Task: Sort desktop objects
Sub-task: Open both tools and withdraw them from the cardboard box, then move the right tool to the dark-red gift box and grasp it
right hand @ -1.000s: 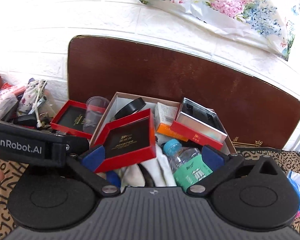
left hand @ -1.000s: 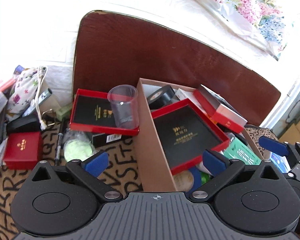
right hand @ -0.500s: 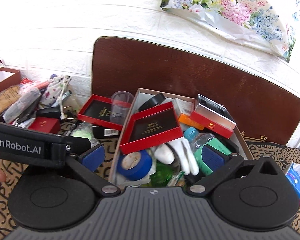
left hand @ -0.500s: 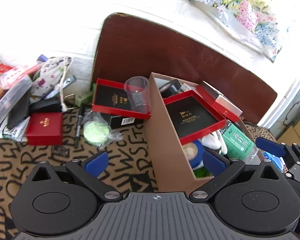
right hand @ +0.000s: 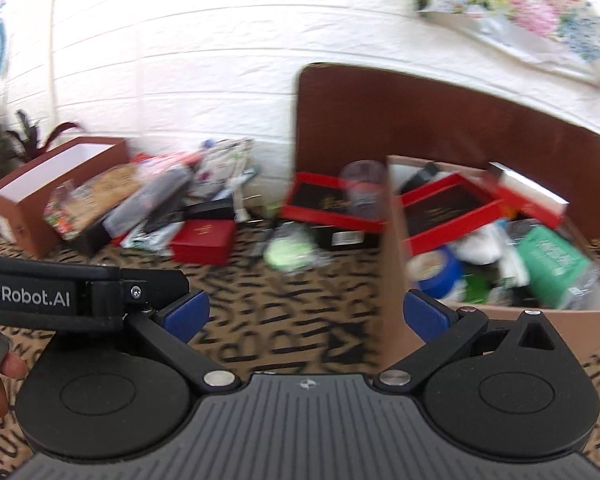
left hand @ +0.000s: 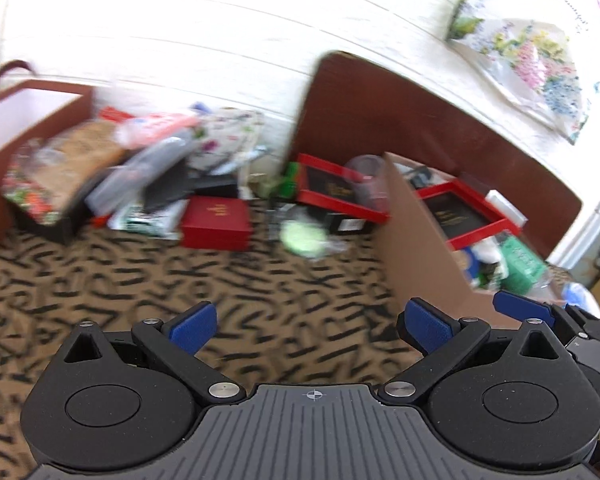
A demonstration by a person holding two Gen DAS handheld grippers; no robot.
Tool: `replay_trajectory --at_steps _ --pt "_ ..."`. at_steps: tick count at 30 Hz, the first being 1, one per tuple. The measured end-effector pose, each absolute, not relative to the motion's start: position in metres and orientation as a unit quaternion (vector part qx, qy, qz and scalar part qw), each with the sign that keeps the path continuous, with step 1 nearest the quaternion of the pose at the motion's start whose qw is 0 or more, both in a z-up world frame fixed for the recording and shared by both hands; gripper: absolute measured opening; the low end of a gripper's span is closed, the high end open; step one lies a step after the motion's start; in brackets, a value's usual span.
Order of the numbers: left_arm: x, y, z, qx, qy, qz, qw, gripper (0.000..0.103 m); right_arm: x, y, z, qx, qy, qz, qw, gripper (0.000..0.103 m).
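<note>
Both views are blurred. A brown cardboard box (left hand: 416,248) (right hand: 392,280) at the right holds a red-rimmed black tray (right hand: 444,208), blue tape (right hand: 440,272), a green packet (right hand: 552,260) and other items. Loose on the patterned cloth lie a small red box (left hand: 216,220) (right hand: 204,240), a pale green round thing in plastic (left hand: 304,236) (right hand: 288,252), a red tray (left hand: 336,192) with a clear cup (left hand: 368,180) and a heap of bags and pouches (left hand: 140,172). My left gripper (left hand: 312,326) and right gripper (right hand: 306,316) are open and empty above the cloth, short of these things.
A second brown box with a white inside (left hand: 24,120) (right hand: 60,168) stands at the far left by the white brick wall. A dark brown board (left hand: 420,128) leans behind the right box. The left gripper's body (right hand: 60,296) crosses the right wrist view's left side.
Both grippers have drawn back and swung left, away from the brown box. The box has gone from the middle to the right, and the left heap and second box have come into view.
</note>
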State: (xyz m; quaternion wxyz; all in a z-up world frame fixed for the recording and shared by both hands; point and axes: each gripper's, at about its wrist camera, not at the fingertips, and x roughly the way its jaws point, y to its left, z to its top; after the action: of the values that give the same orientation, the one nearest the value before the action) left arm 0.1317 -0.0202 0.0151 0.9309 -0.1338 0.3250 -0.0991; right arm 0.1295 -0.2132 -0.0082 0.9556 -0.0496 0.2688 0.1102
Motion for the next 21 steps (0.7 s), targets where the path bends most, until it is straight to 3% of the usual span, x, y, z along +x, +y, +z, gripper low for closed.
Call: replay_trajectory --at_steps 10,21 --pt "0.118 0.048 -0.010 -0.131 0.331 -0.069 0.932 0.103 0.133 -0.156 -0.038 -0.038 0.300 0.176 0.937 0.103" --pt "0.177 0.071 -0.029 -0.138 0.344 -0.087 0.925 0.103 0.180 -0.139 -0.053 -0.049 0.300 0.198 0.932 0.103"
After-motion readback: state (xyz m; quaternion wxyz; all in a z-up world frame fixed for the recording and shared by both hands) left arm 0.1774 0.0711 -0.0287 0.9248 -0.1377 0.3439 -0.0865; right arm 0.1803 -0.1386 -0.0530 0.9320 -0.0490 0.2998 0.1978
